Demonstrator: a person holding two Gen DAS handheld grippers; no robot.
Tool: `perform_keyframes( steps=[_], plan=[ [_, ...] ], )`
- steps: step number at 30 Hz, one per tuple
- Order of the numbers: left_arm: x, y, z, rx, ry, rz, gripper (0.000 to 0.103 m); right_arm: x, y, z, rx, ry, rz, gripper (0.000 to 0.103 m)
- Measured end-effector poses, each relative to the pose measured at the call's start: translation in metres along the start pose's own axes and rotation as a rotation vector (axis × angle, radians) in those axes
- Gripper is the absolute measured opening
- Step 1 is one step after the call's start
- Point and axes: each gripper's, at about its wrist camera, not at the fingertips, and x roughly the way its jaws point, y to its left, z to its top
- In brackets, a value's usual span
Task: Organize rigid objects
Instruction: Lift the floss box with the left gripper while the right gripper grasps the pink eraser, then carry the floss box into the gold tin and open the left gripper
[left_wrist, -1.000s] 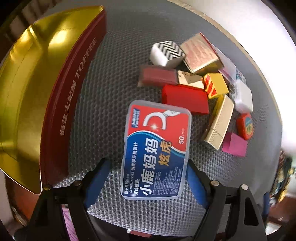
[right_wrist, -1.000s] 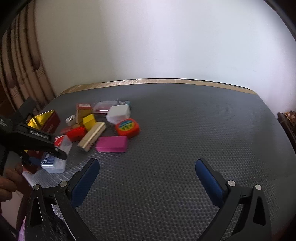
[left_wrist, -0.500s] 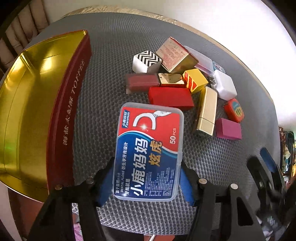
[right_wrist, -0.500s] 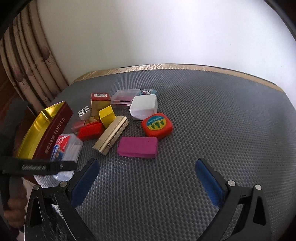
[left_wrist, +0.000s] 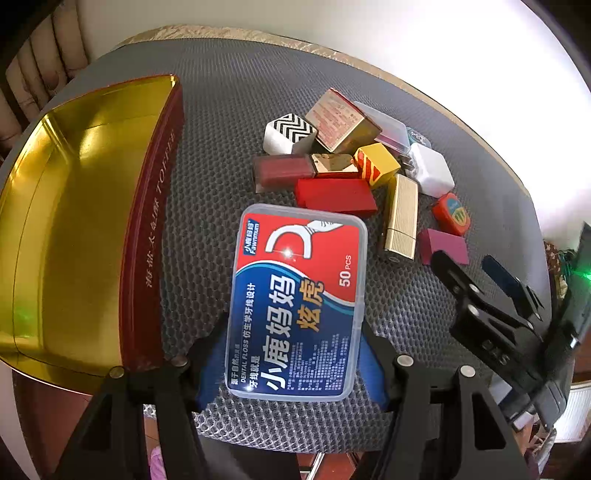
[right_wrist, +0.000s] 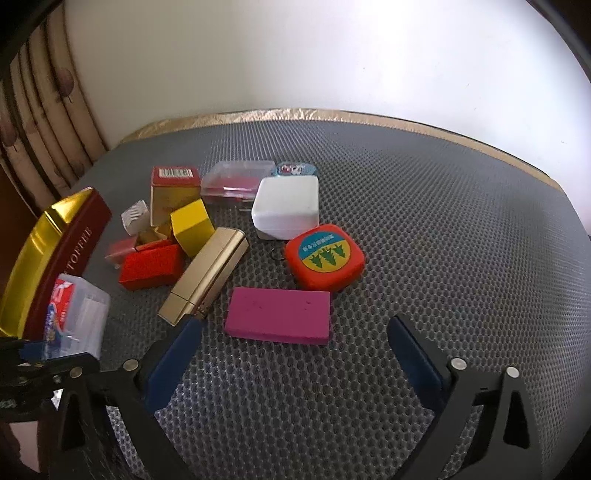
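Note:
My left gripper (left_wrist: 295, 354) is shut on a clear dental floss box (left_wrist: 297, 299) with a red and blue label, held above the grey mat beside the open toffee tin (left_wrist: 74, 229). The box also shows in the right wrist view (right_wrist: 75, 317). My right gripper (right_wrist: 291, 354) is open and empty, just in front of a magenta block (right_wrist: 279, 315). Around it lie a gold case (right_wrist: 207, 275), an orange tape measure (right_wrist: 325, 256), a red box (right_wrist: 151, 266), a white box (right_wrist: 286, 206) and a yellow box (right_wrist: 192, 227).
The tin, gold inside with dark red walls, stands at the mat's left edge (right_wrist: 48, 251). A clear plastic case (right_wrist: 232, 181), a gold-red carton (right_wrist: 173, 192) and a zigzag-patterned box (left_wrist: 290, 133) lie behind the pile. The wall is close behind the mat.
My right gripper has moved forward to the pile, and now stands just short of the magenta block. My left gripper has kept hold of the floss box and drawn back and up beside the tin.

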Motion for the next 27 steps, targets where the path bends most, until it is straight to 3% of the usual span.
perform_keyframes(
  steps=[2,4,8,13,20,23,27],
  plan=[
    [0.012,-0.004,0.002,0.011,-0.002,0.006,0.064,0.006,0.002,0.001,-0.003,0.013,-0.012,0.093],
    [0.014,-0.005,0.001,0.018,-0.006,0.006,0.064,0.015,0.004,0.001,-0.010,0.036,-0.021,0.080],
    [0.018,-0.009,0.000,0.029,-0.010,0.013,0.064,0.021,0.011,0.003,-0.041,0.026,-0.055,0.064],
    [0.010,-0.007,-0.002,0.007,-0.026,0.008,0.064,0.018,0.012,0.001,-0.055,-0.001,-0.043,0.063],
    [-0.039,0.015,0.001,-0.029,-0.112,0.028,0.064,0.008,0.005,-0.003,-0.053,-0.030,-0.019,0.063],
    [-0.061,0.039,0.009,-0.063,-0.157,0.078,0.064,0.002,0.001,-0.006,-0.044,-0.043,-0.011,0.063],
    [-0.069,0.078,0.031,-0.100,-0.189,0.199,0.064,-0.001,0.001,-0.008,-0.050,-0.059,-0.005,0.063]
  ],
)
